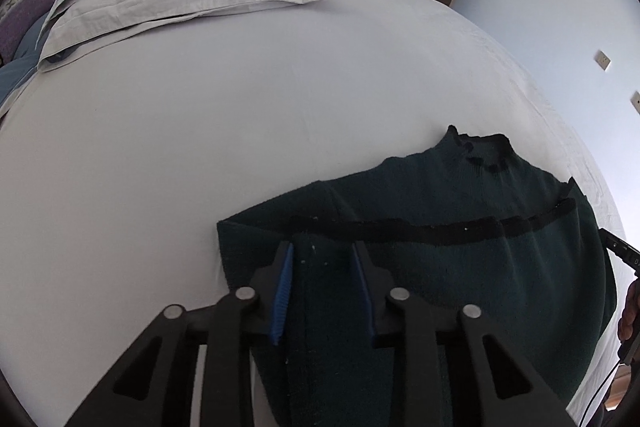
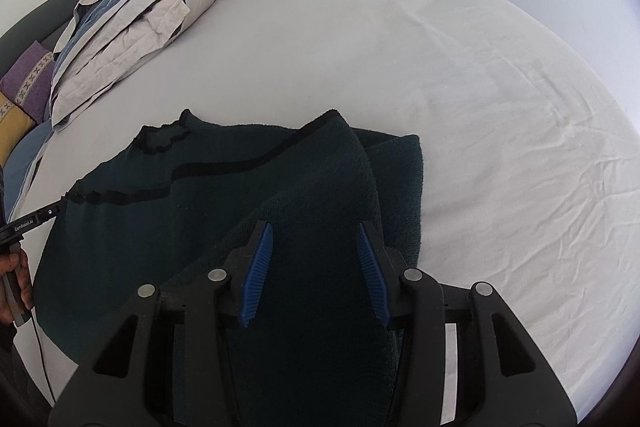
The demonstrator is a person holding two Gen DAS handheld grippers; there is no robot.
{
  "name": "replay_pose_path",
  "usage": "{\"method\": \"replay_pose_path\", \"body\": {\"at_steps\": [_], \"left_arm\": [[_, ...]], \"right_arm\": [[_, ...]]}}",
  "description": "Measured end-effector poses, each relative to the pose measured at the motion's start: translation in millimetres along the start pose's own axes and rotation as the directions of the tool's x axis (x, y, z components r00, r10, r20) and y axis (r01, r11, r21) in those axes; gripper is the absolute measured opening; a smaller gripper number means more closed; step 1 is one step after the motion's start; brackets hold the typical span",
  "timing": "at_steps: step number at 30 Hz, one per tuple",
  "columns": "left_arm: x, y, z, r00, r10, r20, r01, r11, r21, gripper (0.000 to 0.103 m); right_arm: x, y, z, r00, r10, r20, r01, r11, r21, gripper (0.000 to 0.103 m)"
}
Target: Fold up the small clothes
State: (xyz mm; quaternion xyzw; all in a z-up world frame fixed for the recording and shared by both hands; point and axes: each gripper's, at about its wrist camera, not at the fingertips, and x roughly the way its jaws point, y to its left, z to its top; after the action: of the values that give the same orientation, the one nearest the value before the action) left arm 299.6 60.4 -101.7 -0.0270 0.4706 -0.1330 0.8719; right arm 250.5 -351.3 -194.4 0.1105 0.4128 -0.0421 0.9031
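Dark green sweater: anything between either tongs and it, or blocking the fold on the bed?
Nothing visible. The sweater already lies between the fingers of the left tongs and of the right tongs. The white sheet around it is bare; the folded duvet sits far off at the bed's far end.

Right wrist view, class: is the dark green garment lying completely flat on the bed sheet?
No: a fold of the dark green garment is raised off the bed sheet, humped between the right gripper fingers.
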Motion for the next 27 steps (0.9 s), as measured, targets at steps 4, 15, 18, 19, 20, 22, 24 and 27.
{"method": "replay_pose_path", "body": {"at_steps": [4, 15, 18, 19, 20, 22, 24, 27], "left_arm": [[-4.2, -7.0, -0.5, 1.0, 0.025, 0.017, -0.026, 0.999, 0.037, 0.01], [-48.6, 18.5, 4.7, 0.977, 0.05, 0.209, -0.027, 0.994, -0.11, 0.008], [-32.9, 23.7, 5.9, 0.983, 0.073, 0.169, -0.051, 0.99, -0.132, 0.008], [-23.0, 24.8, 3.6, 0.986, 0.086, 0.142, -0.066, 0.989, -0.136, 0.008], [-14.3, 26.0, -0.9, 0.988, 0.093, 0.126, -0.074, 0.987, -0.144, 0.008], [-1.5, 29.7, -10.4, 0.991, 0.092, 0.101, -0.074, 0.983, -0.171, 0.008], [2.1, 31.6, -17.0, 0.99, 0.089, 0.107, -0.067, 0.979, -0.193, 0.008], [0.6, 30.2, -16.2, 0.989, 0.093, 0.117, -0.07, 0.979, -0.192, 0.008]], "right_arm": [[1.5, 3.0, -2.9, 1.0, -0.019, 0.006, 0.02, 0.999, -0.028, 0.043], [1.0, -3.5, -6.6, 1.0, -0.023, 0.016, 0.023, 1.0, -0.009, 0.042], [-3.3, -7.5, -2.7, 0.999, -0.024, 0.034, 0.023, 0.999, 0.021, 0.042], [-5.3, -9.4, 0.1, 0.999, -0.03, 0.045, 0.029, 0.999, 0.036, 0.042], [-7.8, -11.5, 4.0, 0.998, -0.038, 0.057, 0.035, 0.998, 0.051, 0.042], [-12.1, -15.5, 14.0, 0.996, -0.036, 0.078, 0.03, 0.997, 0.076, 0.042], [-11.9, -17.8, 27.0, 0.995, -0.041, 0.088, 0.034, 0.996, 0.08, 0.042], [-4.0, -21.2, 46.2, 0.995, -0.059, 0.081, 0.053, 0.996, 0.075, 0.042]]}}
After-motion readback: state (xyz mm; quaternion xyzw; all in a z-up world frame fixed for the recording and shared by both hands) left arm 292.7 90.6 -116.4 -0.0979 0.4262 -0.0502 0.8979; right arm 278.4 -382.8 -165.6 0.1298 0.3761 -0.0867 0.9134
